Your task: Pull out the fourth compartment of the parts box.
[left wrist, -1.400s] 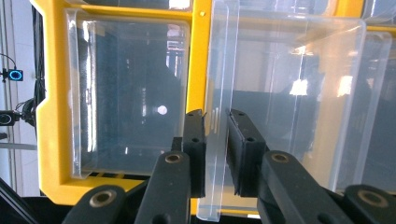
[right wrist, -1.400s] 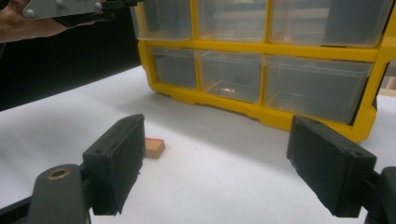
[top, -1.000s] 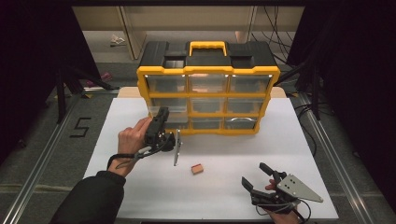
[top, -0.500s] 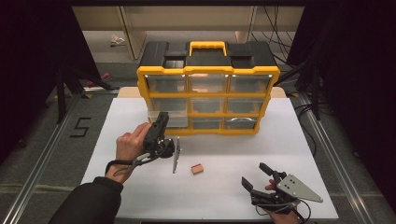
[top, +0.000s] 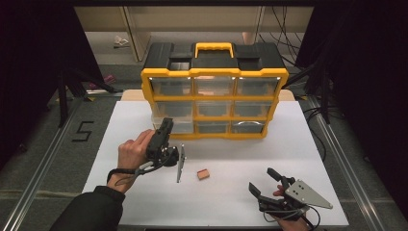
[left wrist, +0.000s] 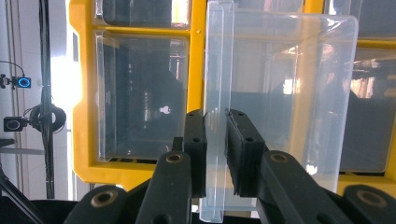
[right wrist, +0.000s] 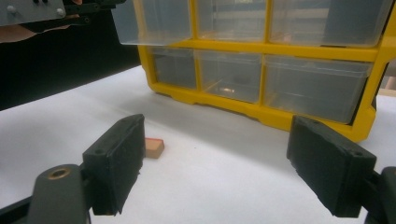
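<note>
The clear drawer (left wrist: 280, 88) sits partly pulled out of the yellow organizer's (top: 214, 77) bottom-left slot, its front lip clamped between the left gripper's (left wrist: 215, 140) pads. Nothing blocks it. A small tan block (top: 203, 174) lies just right of that gripper, ahead of the right gripper (top: 267, 183), whose jaws gape empty. Compared with a second ago, the left hand sits slightly nearer the person. Everything rests on a white table (top: 308, 144), with dark surroundings.

The clear plastic drawer (left wrist: 275, 93) runs off the top edge, and the yellow organiser cabinet's (right wrist: 280, 112) contents blur.
</note>
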Available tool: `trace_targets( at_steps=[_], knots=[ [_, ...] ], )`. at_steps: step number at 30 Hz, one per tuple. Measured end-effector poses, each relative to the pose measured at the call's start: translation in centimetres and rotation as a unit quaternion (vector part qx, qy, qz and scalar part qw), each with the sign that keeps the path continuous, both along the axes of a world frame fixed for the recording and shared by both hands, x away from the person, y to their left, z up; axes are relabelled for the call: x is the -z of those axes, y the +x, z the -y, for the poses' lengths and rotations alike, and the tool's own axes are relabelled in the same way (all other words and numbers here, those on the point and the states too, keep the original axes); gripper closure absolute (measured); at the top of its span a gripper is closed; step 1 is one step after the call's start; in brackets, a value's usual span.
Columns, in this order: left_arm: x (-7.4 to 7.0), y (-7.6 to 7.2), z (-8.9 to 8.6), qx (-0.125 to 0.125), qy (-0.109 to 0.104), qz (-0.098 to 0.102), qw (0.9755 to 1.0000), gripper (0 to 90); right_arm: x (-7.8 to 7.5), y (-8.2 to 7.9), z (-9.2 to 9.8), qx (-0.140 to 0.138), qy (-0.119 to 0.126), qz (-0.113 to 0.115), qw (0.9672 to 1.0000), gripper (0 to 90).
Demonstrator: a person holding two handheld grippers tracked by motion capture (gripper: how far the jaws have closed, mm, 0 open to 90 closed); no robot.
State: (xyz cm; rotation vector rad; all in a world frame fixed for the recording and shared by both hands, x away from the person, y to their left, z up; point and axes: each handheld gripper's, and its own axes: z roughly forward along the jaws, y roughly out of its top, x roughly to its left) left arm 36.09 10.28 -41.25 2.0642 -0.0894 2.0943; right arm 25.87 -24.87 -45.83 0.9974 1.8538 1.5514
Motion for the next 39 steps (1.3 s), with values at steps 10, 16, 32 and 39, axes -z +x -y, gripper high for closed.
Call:
trace_targets(
  at_steps=[10, 16, 32, 39],
  knots=[
    [0.2, -0.7, -0.1, 0.002, 0.001, 0.002, 1.0, 78.6, 0.0, 0.0, 0.0, 0.0, -0.001, 0.001, 1.0, 20.4],
    [0.4, -1.1, -0.2, 0.005, 0.004, 0.006, 1.0, 78.5, 0.0, 0.0, 0.0, 0.0, -0.002, 0.0, 1.0, 20.4],
    [0.7, -1.4, -0.2, 0.004, 0.0, 0.01, 0.9999, 77.4, 0.0, 0.0, 0.0, 0.0, 0.0, 0.001, 1.0, 20.4],
    [0.7, -1.3, -0.2, -0.001, -0.008, -0.004, 1.0, 71.7, 0.0, 0.0, 0.0, 0.0, -0.001, 0.002, 1.0, 20.4]
  ],
)
